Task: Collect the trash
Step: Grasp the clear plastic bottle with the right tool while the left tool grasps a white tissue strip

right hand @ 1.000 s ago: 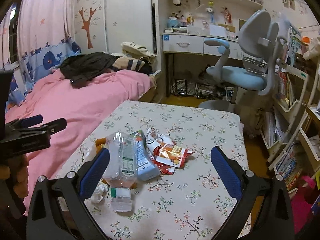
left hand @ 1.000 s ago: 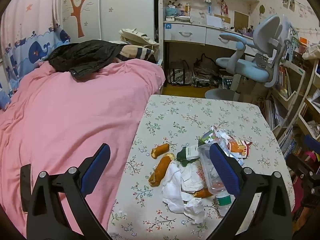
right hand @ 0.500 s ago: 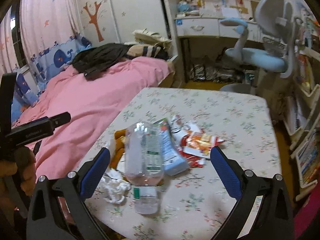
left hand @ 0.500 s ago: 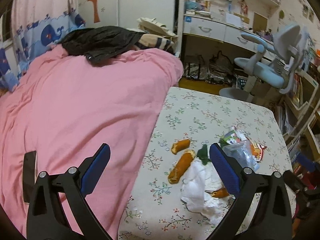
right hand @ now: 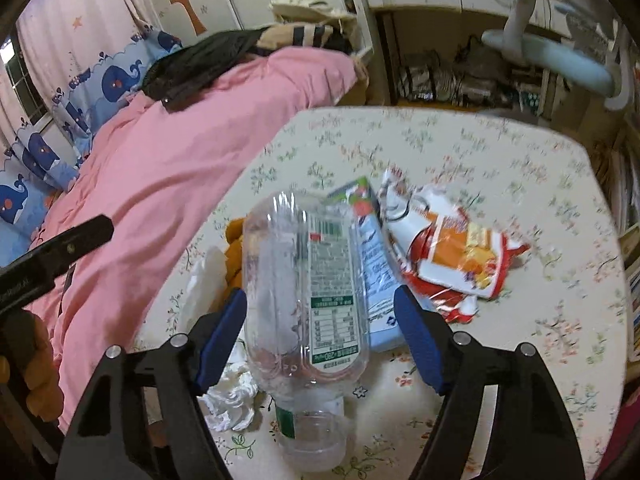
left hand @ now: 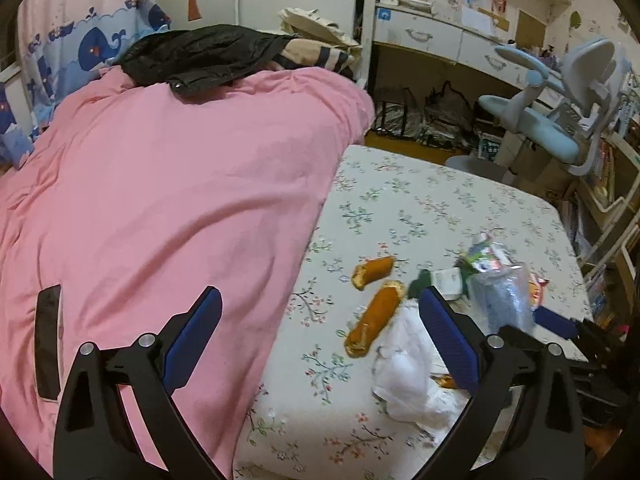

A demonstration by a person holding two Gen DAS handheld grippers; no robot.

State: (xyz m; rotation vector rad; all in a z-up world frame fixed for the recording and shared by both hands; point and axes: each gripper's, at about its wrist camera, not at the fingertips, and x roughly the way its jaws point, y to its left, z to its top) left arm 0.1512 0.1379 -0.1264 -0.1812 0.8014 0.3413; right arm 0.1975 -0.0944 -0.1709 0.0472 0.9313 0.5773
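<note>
Right gripper (right hand: 320,332): jaws part-open, straddling clear plastic bottle (right hand: 308,292) lying on floral tabletop (right hand: 520,168); grip not evident. Left gripper (left hand: 320,336): wide open, empty; white crumpled tissue (left hand: 408,376) beside its right finger.

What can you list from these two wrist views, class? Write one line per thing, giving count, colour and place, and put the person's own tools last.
Plastic bottle: one, clear with green-white label, lying on the table between the right jaws, apparently untouched.
Snack wrapper: one, red, orange and white, right of the bottle.
Blue pouch: one, pale blue, between bottle and wrapper.
Bread pieces: two, golden brown, near the table's bed side.
Tissues: crumpled heap, white, at the table's near edge.
Table: one, cream floral cloth, beside the bed.
Bed cover: one, pink.
Jacket: one, black, far end of the bed.
Desk chair: one, pale blue and grey, by the desk.
Left gripper: black, blue pads, open, over the bed-table edge.
Right gripper: same colours, open around the bottle.
</note>
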